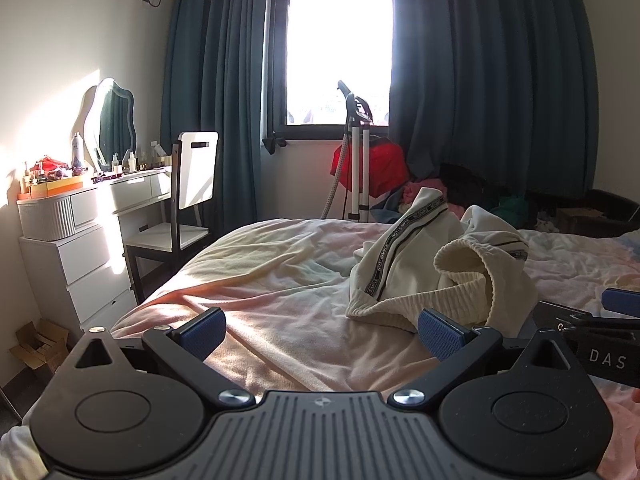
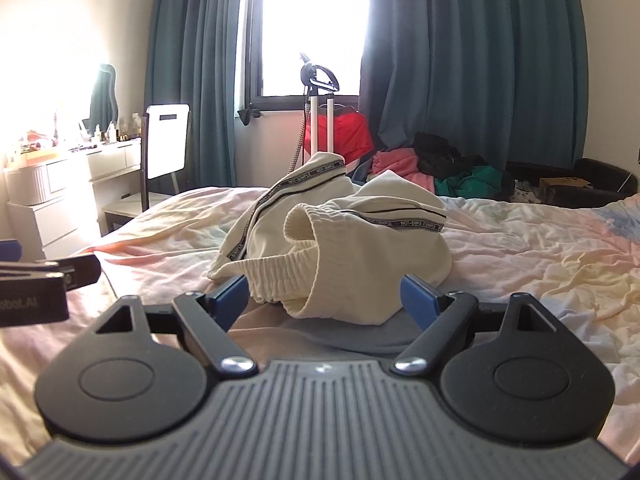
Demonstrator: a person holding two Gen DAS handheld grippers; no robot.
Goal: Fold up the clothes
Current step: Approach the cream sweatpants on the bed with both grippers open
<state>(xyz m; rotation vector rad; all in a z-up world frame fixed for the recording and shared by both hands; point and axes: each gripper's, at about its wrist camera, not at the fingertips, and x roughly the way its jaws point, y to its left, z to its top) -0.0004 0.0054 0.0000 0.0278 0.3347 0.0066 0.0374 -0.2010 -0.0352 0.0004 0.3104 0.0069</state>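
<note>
A cream pair of trousers point(image 1: 436, 268) with a ribbed waistband and a black lettered stripe lies crumpled on the bed, also in the right wrist view point(image 2: 340, 236). My left gripper point(image 1: 320, 334) is open, low over the sheet, left of the garment; its right pad is near the waistband. My right gripper point(image 2: 326, 300) is open with the waistband point(image 2: 304, 280) lying between its blue pads. Each gripper shows at the edge of the other's view.
The bed point(image 1: 260, 280) has a rumpled pastel sheet. A white dresser point(image 1: 80, 236) and chair point(image 1: 188, 200) stand left. A garment steamer point(image 1: 358, 152) and a clothes pile point(image 2: 440, 168) stand beyond the bed by the curtains.
</note>
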